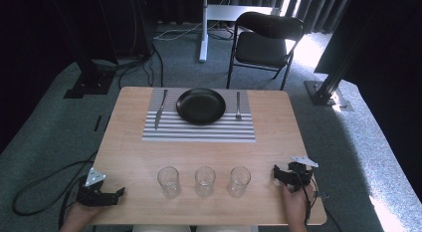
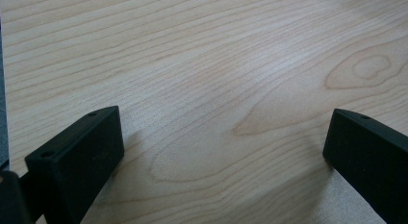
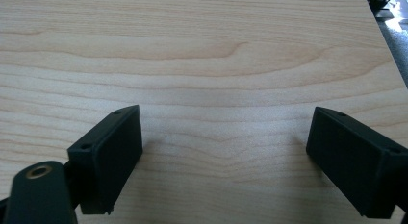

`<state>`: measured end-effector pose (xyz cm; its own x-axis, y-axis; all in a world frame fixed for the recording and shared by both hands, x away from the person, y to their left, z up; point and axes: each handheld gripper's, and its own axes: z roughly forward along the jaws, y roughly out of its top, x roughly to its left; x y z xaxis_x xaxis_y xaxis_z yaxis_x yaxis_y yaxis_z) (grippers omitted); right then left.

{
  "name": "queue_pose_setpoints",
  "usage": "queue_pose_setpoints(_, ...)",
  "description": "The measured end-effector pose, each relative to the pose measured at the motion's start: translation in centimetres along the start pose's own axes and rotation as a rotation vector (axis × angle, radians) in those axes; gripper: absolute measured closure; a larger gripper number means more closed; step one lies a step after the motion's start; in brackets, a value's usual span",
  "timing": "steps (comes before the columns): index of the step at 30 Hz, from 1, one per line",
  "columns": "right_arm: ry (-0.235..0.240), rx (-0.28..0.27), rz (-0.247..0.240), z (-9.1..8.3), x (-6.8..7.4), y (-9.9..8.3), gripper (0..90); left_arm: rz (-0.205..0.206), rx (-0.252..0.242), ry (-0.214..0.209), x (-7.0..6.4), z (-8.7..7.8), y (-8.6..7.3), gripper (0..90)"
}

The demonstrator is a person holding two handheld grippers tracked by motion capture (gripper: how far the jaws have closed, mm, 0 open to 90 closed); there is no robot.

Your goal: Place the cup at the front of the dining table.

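1. The three glasses stand upright in a row near the table's near edge, all well short of the striped placemat (image 1: 199, 130): the left glass (image 1: 168, 181), the middle glass (image 1: 204, 180) and the right glass (image 1: 239, 181), apart from one another and each looking empty.
2. Judged by their look, they are light, stiff, clear tumblers: slick on the wall, breakable, easy to tip. A hold across the wall at about mid-height, jaws either side, seems safest; pinching the rim would risk a slip.
3. The right gripper (image 1: 276, 173) sits low over the wood near the right glass, not touching it; in its own view its jaws stand spread wide over bare wood with nothing between them (image 3: 223, 152).
4. The left gripper (image 1: 119, 192) lies near the left glass at the table's near left corner, jaws likewise spread and empty (image 2: 223, 152). Whether it rests on the wood or hovers just above it is hard to tell.
5. Beyond the glasses a band of bare table (image 1: 199, 157) runs up to the placemat, giving open room to carry a glass forward.
6. On the placemat a black plate (image 1: 201, 105) sits between a knife (image 1: 160, 108) and a fork (image 1: 238, 105); the near edge behind the glasses is close, so a backward nudge could send one off.
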<state>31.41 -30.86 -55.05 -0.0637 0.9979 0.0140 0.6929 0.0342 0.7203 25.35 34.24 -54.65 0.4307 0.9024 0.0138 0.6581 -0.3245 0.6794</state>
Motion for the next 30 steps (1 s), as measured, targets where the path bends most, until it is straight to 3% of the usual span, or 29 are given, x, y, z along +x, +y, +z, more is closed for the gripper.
queue_pose_setpoints(13,-0.001,0.001,0.003,0.03,-0.03,0.05,11.8,0.011,0.000,-0.011,0.15,-0.02,-0.01,0.9)
queue_pose_setpoints(18,-0.002,0.001,0.003,0.03,-0.03,0.04,11.8,0.003,-0.004,-0.002,0.29,-0.10,0.04,4.8)
queue_pose_setpoints(28,-0.002,0.000,0.003,0.04,-0.03,0.04,11.9,-0.032,-0.022,-0.077,0.61,-0.44,-0.03,4.8)
queue_pose_setpoints(30,-0.002,0.000,0.003,0.03,-0.03,0.03,11.8,-0.004,-0.023,-0.061,0.24,-0.46,0.04,4.9)
